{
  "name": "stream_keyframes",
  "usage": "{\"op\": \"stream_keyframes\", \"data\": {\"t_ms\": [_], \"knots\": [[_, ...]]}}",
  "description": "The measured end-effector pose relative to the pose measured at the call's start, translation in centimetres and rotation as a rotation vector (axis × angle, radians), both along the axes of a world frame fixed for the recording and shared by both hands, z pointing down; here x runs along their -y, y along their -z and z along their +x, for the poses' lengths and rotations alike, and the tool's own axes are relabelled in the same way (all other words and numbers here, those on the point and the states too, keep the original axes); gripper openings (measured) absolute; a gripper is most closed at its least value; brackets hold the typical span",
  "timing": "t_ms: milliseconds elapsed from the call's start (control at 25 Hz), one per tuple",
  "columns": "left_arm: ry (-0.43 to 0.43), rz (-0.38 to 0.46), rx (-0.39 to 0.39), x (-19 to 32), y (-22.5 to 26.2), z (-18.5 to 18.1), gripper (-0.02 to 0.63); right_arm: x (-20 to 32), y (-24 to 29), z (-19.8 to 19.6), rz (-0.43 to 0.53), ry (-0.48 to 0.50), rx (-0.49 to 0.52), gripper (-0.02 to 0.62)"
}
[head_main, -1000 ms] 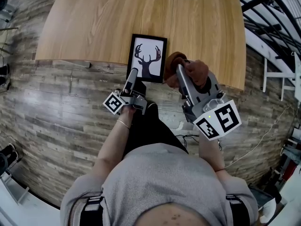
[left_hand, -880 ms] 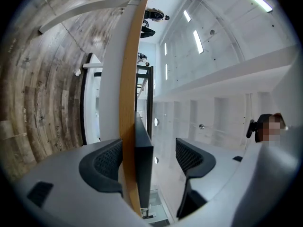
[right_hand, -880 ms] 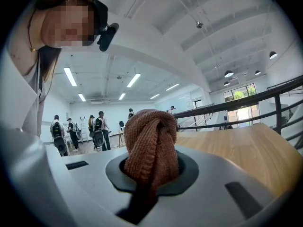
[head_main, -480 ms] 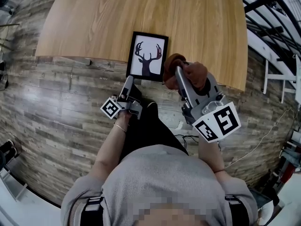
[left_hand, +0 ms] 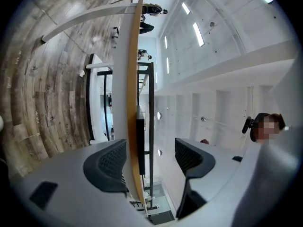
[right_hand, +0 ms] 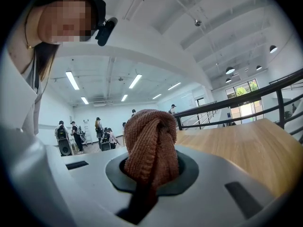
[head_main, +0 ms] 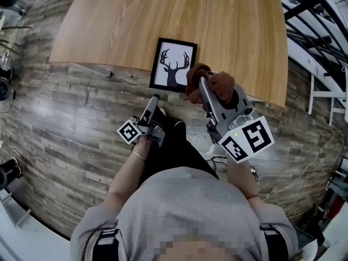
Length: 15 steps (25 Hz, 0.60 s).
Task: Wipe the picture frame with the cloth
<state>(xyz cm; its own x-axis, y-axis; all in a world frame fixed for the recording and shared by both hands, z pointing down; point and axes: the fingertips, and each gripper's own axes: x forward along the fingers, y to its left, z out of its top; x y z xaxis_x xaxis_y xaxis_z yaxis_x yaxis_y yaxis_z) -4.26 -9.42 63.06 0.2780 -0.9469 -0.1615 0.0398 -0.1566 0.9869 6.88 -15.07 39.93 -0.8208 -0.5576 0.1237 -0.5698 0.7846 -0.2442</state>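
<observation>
One picture frame (head_main: 175,66), one cloth (head_main: 223,83); left gripper (head_main: 154,99), right gripper (head_main: 201,84) (two).

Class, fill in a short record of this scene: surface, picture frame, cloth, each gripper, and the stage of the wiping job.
Surface: light wooden table over a grey plank floor
Frame: black rectangular picture frame with a deer silhouette, flat near the table's front edge
Cloth: reddish-brown knitted cloth, bunched up
Right gripper: shut on the cloth, at the frame's near right corner
Left gripper: open, empty, off the table before its edge
Stage: cloth at the frame; contact cannot be told
</observation>
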Motion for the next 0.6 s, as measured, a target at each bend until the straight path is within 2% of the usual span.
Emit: {"op": "stream_keyframes", "data": {"t_ms": [80,160,320,520,600], "knots": [[-0.012,0.04,-0.004,-0.3,1.7,0.4,0.325,-0.2,0.0,0.0,-0.003,0.005,0.005,0.046],[-0.016,0.068,-0.003,-0.6,3.1,1.0,0.276,-0.4,0.1,0.1,-0.003,0.009,0.01,0.046],[-0.021,0.093,0.123,-0.7,5.8,2.0,0.016,-0.6,0.4,0.2,0.01,0.009,0.02,0.046],[-0.097,0.175,0.259,0.4,9.9,4.3,0.008,-1.0,0.8,0.8,0.025,-0.009,0.028,0.046],[-0.103,0.181,0.321,0.5,10.8,4.8,0.008,-1.4,1.0,0.9,0.033,-0.024,0.025,0.046]]}}
